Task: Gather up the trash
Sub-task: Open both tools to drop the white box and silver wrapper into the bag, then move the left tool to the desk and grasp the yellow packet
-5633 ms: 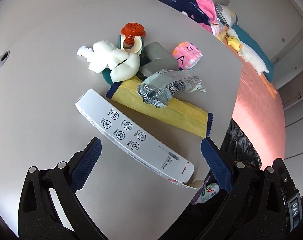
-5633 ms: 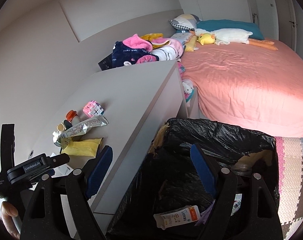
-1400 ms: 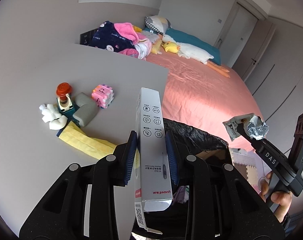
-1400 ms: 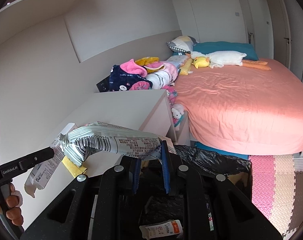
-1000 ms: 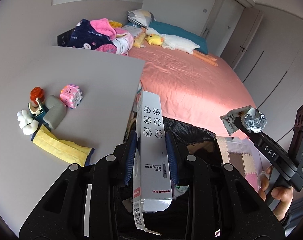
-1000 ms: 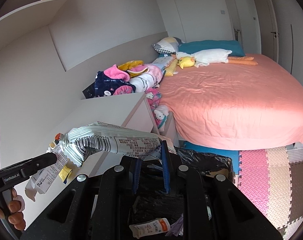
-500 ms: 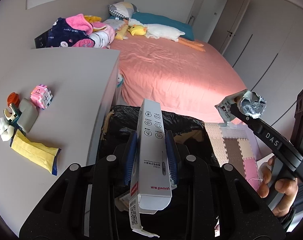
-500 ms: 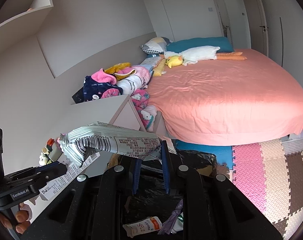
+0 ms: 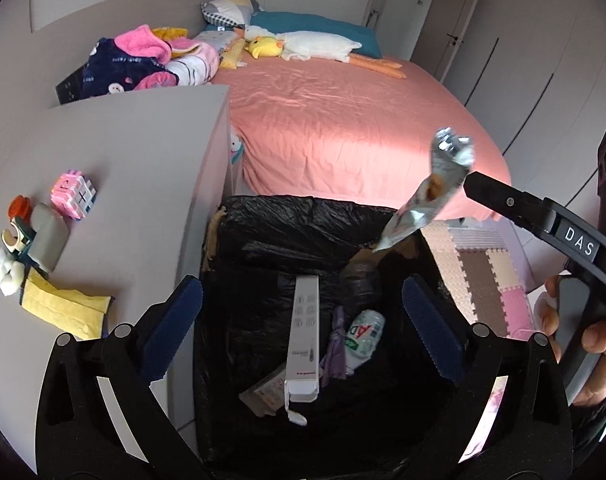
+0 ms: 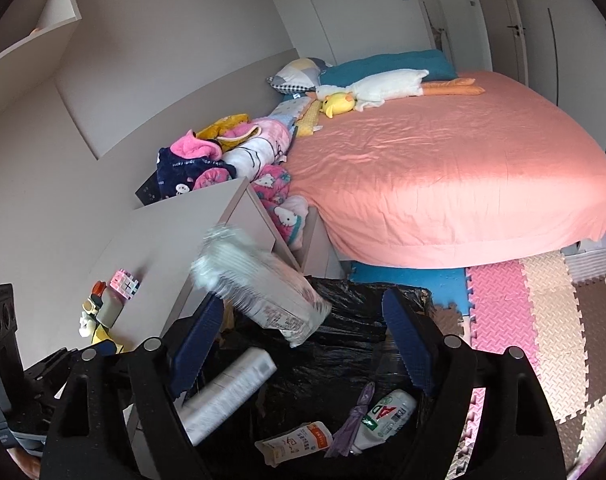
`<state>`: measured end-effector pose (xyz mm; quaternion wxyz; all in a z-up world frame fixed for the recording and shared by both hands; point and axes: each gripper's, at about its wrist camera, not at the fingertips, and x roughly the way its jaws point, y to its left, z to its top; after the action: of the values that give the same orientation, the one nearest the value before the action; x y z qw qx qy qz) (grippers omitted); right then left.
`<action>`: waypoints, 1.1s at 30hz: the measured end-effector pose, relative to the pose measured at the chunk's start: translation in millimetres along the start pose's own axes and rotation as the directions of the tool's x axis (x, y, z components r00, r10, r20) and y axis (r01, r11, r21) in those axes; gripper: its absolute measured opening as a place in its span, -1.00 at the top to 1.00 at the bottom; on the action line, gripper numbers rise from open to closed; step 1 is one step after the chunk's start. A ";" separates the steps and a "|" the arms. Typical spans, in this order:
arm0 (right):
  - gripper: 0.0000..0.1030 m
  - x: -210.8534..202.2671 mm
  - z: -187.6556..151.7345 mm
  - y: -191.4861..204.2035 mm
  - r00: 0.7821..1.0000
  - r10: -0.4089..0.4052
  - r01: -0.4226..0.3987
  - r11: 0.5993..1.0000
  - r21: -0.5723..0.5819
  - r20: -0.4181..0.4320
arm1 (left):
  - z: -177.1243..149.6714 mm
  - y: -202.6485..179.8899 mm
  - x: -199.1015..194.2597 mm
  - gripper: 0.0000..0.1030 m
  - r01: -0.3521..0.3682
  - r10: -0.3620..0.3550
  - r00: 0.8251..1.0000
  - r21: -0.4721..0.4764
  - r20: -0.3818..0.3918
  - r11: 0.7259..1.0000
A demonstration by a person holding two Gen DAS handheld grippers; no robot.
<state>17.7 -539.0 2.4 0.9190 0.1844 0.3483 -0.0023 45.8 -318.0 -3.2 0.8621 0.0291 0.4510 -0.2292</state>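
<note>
Both the left gripper (image 9: 303,316) and right gripper (image 10: 303,336) stood spread above the black-lined trash bin (image 9: 287,220), gripping nothing. The long white cardboard box (image 9: 303,340) and crinkled silver foil wrapper (image 10: 259,284) appeared over its opening, both blurred.

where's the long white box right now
In the left wrist view the long white box is inside the black-lined bin, left of the small AD bottle.

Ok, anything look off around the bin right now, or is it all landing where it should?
One thing stands out: the crinkled silver snack wrapper is blurred in mid-air above the black-lined trash bin, free of the open right gripper. The long white cardboard box already lies inside, below the open left gripper. Nothing has spilled outside.
</note>
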 end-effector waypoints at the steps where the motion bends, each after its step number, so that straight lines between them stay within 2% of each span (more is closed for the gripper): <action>1: -0.64 0.7 -0.4 0.4 1.000 -0.007 0.007 1.000 0.002 0.000 | 0.7 3.4 0.4 -0.88 -0.008 0.008 1.000 -0.009 -0.005 1.000; 12: -0.64 6.9 -7.5 15.1 1.000 0.001 -0.002 0.999 -0.032 -0.008 | -6.1 34.4 -6.4 -0.87 -0.051 0.053 0.999 -0.115 0.013 0.992; 20: -0.64 18.5 -12.0 33.6 0.999 0.031 -0.033 0.998 -0.062 -0.028 | -13.5 60.5 -12.9 -0.88 -0.107 0.111 0.994 -0.187 0.014 0.976; 24: -0.64 25.7 -14.0 48.6 0.998 0.060 -0.063 0.994 -0.084 -0.034 | -17.4 78.2 -15.5 -0.88 -0.140 0.146 0.989 -0.240 0.008 0.961; 33: -0.64 42.0 -15.6 80.0 0.992 0.115 -0.120 0.984 -0.131 -0.049 | -23.3 123.1 -15.9 -0.88 -0.216 0.222 0.975 -0.381 -0.031 0.899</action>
<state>50.1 -453.9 -8.3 0.9205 0.1425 0.3551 0.0790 72.1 -196.2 -23.7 0.8744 -0.0905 0.4750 -0.0388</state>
